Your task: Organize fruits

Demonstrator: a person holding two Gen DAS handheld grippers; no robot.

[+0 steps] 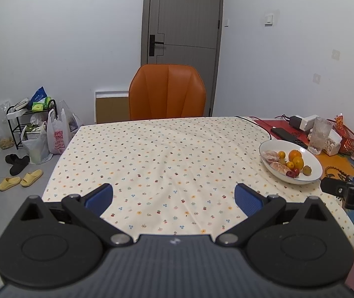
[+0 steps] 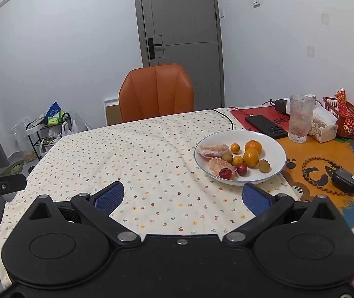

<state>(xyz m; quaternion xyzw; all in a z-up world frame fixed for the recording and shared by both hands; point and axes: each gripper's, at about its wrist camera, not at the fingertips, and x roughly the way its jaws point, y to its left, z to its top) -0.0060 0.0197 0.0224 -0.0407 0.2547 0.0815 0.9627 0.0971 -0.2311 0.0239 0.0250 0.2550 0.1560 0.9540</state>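
My left claw (image 1: 174, 197) and right claw (image 2: 183, 198) both gape wide, gripping nothing, above the cloth-covered worktop (image 2: 139, 154); just beyond my right claw's right finger sits the white bowl (image 2: 274, 146) of fruits (image 2: 251, 157); farther off, an orange chair (image 2: 155, 90).

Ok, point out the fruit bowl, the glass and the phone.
fruit bowl (image 2: 274, 146), right wrist view, bare inner wall.
glass (image 2: 300, 118), right wrist view, middle of its side.
phone (image 2: 266, 125), right wrist view, back face.
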